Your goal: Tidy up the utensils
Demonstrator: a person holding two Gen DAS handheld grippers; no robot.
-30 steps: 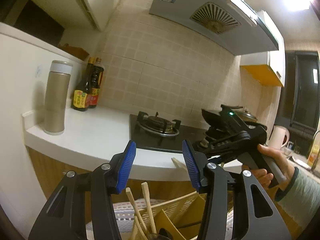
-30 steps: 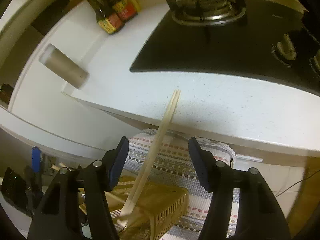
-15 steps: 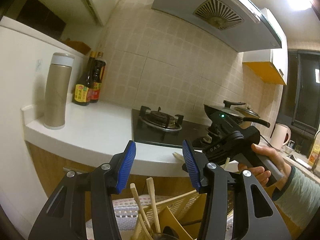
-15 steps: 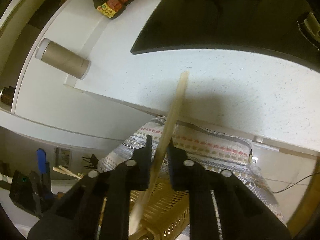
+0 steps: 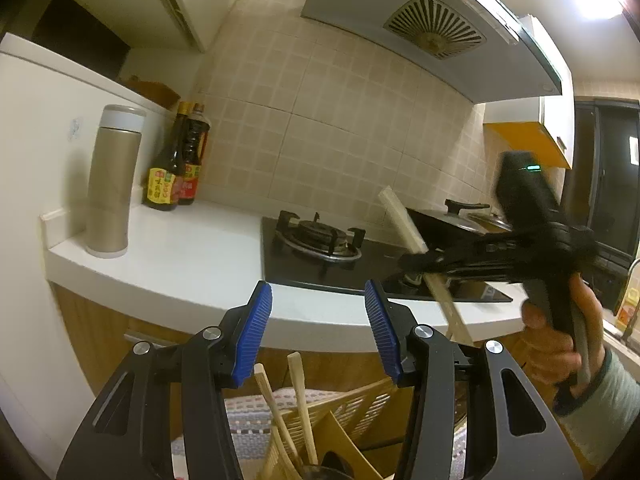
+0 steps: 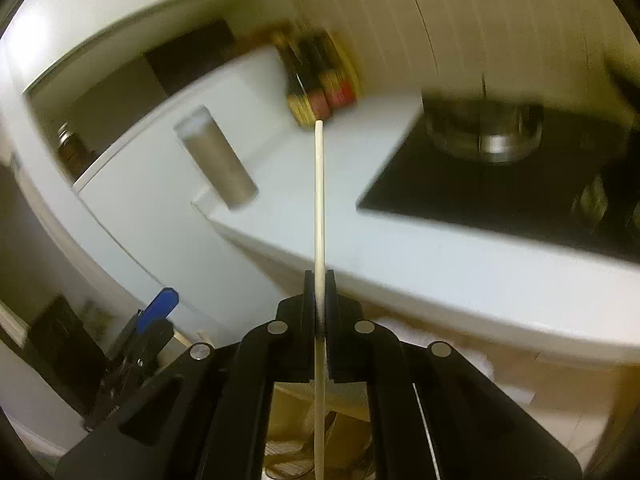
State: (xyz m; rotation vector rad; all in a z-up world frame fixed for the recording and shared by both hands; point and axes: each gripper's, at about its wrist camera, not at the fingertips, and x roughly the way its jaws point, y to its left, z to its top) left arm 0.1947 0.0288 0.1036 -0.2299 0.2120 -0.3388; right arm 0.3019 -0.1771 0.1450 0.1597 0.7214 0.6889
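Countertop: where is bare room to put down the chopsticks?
The white countertop is bare between the steel flask and the gas stove, and along its front edge. The back corner by the sauce bottles is crowded. The right gripper holds the chopsticks.

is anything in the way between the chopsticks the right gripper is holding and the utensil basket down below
Nothing visible blocks them. The right gripper is shut on the chopsticks, above the basket. The left gripper hangs open near the basket, off their path.
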